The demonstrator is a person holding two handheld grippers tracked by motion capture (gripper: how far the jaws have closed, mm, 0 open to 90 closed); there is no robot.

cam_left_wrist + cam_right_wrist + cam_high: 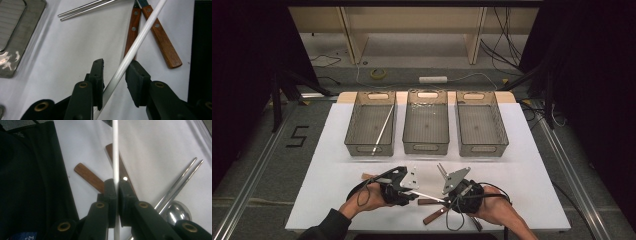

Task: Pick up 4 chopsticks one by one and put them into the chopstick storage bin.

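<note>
A white chopstick (428, 196) spans the gap between both grippers, low over the white table. My right gripper (447, 201) is shut on it; in the right gripper view the pads of my right gripper (117, 182) pinch the white chopstick (115, 150), which runs straight up. My left gripper (414, 194) faces it from the left. In the left gripper view the white chopstick (140, 40) crosses slantwise between the jaws of my left gripper (116, 63), with a gap showing beside each pad.
Three grey mesh bins stand in a row: left (357, 131) holding a white chopstick (383, 129), middle (426, 146), right (499, 131). Under the grippers lie wood-handled knives (162, 37), metal chopsticks (85, 8) and a spoon (177, 212). The table's front edge is close.
</note>
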